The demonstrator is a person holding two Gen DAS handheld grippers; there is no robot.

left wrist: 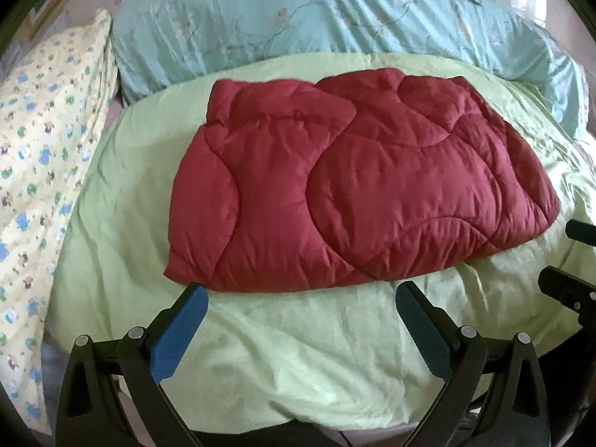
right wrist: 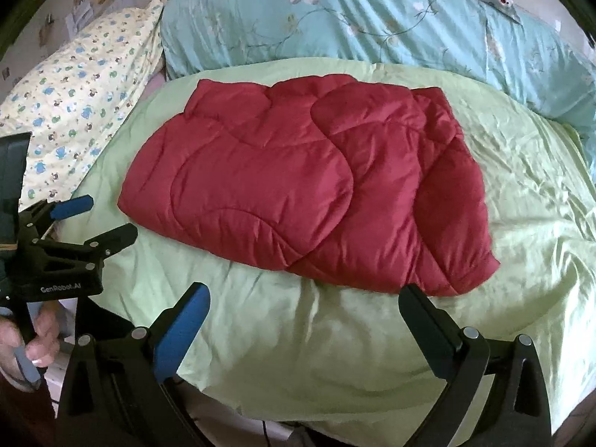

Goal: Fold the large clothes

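The folded dark-red quilted padded garment (left wrist: 350, 182) lies mid-frame on the pale green bedsheet (left wrist: 298, 354). Left gripper (left wrist: 301, 298) and right gripper (right wrist: 303, 300) gape empty below it; a yellow printed pillow (left wrist: 44, 171) sits left, a teal floral duvet (left wrist: 335, 18) above.

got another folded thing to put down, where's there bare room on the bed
Bare green sheet runs along the near edge, between the red quilted garment and both open claws, and right of the garment. Crowded at the back: blue floral quilt; yellow patterned pillow fills the left.
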